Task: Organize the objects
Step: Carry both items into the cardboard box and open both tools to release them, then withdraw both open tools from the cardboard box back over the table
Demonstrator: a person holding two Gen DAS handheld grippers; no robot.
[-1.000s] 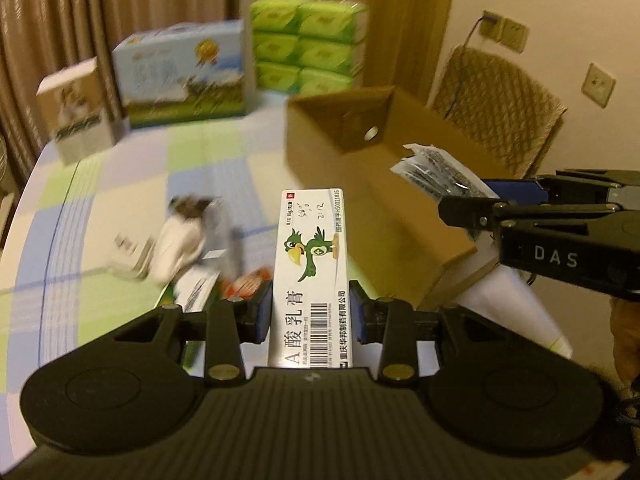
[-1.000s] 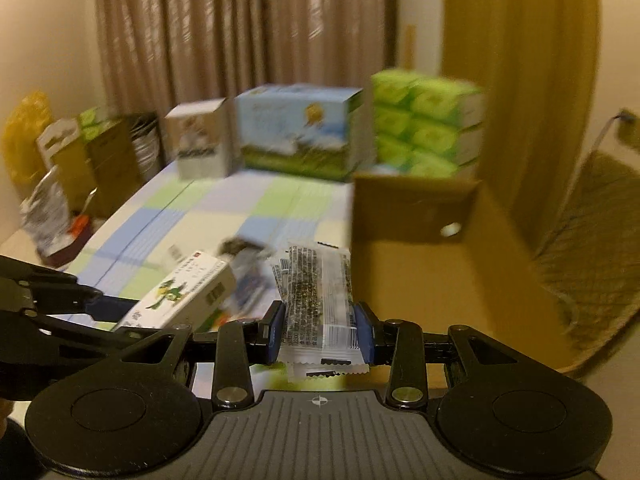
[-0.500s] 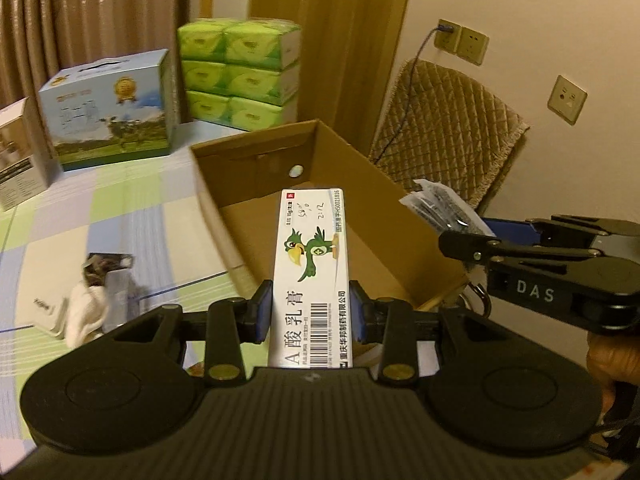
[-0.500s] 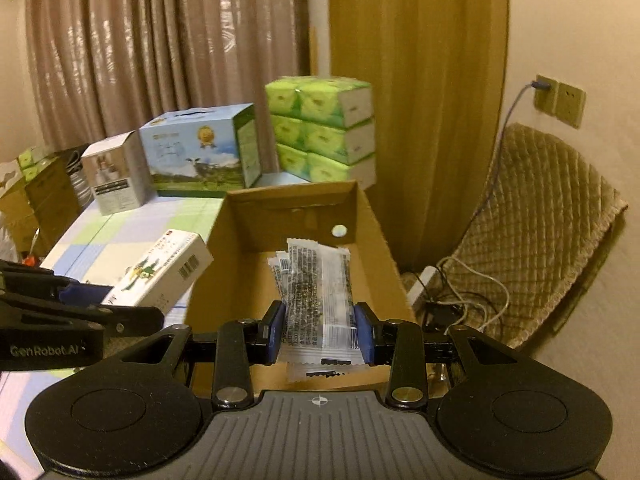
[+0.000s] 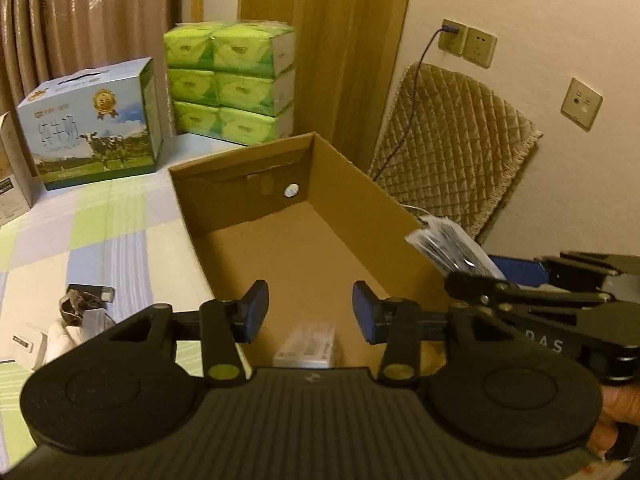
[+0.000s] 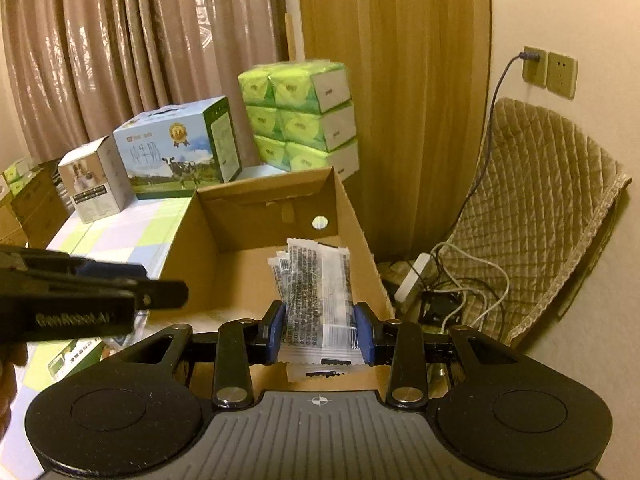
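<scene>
Our left claw (image 5: 306,312) gapes over the carton (image 5: 320,240), one small box (image 5: 306,346) lying low in frame. Our right claw (image 6: 320,330) clamps two packets (image 6: 318,292); "GenRobot.AI" shows at left, six tissue packs (image 6: 300,116) stacked at upper centre.

Small box (image 5: 306,344) in carton: blurred, half hidden by gripper.
</scene>
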